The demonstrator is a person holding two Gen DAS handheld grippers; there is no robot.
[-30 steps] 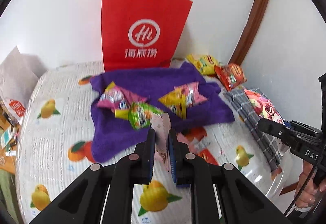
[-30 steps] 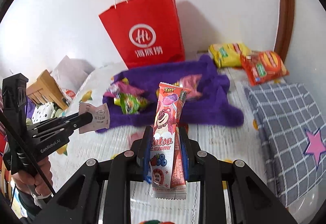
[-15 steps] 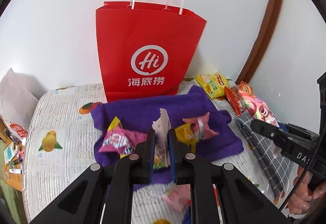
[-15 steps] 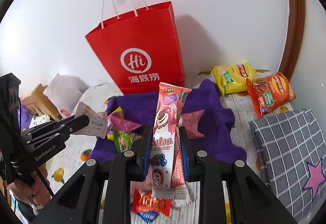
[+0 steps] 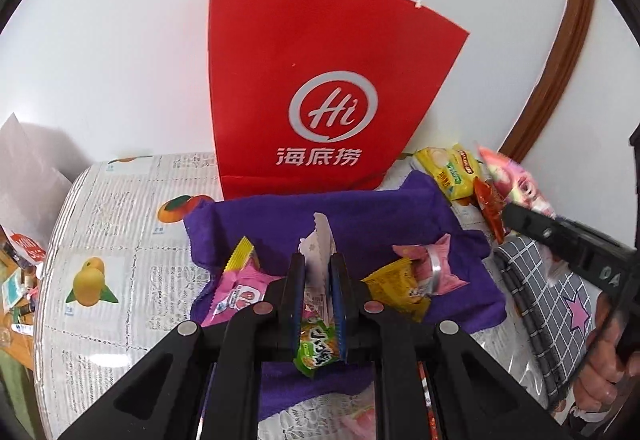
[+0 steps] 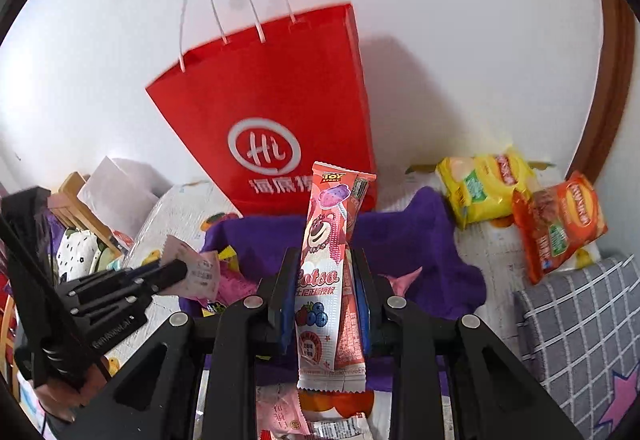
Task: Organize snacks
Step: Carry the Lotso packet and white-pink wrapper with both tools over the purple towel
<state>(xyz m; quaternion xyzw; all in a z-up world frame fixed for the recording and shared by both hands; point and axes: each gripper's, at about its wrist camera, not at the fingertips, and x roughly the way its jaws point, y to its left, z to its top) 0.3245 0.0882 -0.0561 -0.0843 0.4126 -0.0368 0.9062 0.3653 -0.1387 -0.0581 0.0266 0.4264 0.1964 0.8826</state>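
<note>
Between the fingers of the right gripper (image 6: 326,300) stands a long pink snack packet (image 6: 326,260), upright, printed with a cartoon bear face, a purple lollipop and berries, its serrated lower edge hanging below the pads. The left gripper (image 5: 318,288) is clamped on a small white sachet (image 5: 318,260) with a zigzag top edge, also upright. Both sets of fingers are pressed tight on their packets.

Behind them a red paper bag (image 5: 320,80) with white cord handles and a white round logo stands against the wall, at the back of the counter (image 5: 120,240), which is covered in a fruit-print cloth. A purple towel (image 5: 360,216) lies in front of the bag with loose snacks on it: a pink packet (image 5: 240,288), a yellow one (image 5: 400,288), a pink wrapped one (image 5: 436,268) and a green one (image 5: 316,348) just under the left fingers. A yellow chip bag (image 6: 484,184) and an orange chip bag (image 6: 560,224) lie to the right, near a grey checked cloth (image 6: 580,320).

Compared with a second ago, the red bag looms much larger and nearer in both views, and the towel has slid beneath the grippers; both grips are unchanged.

Both grippers point forward and downward toward the bag, side by side. A hand (image 5: 604,368) grips the right tool's handle at the edge of the left view
</note>
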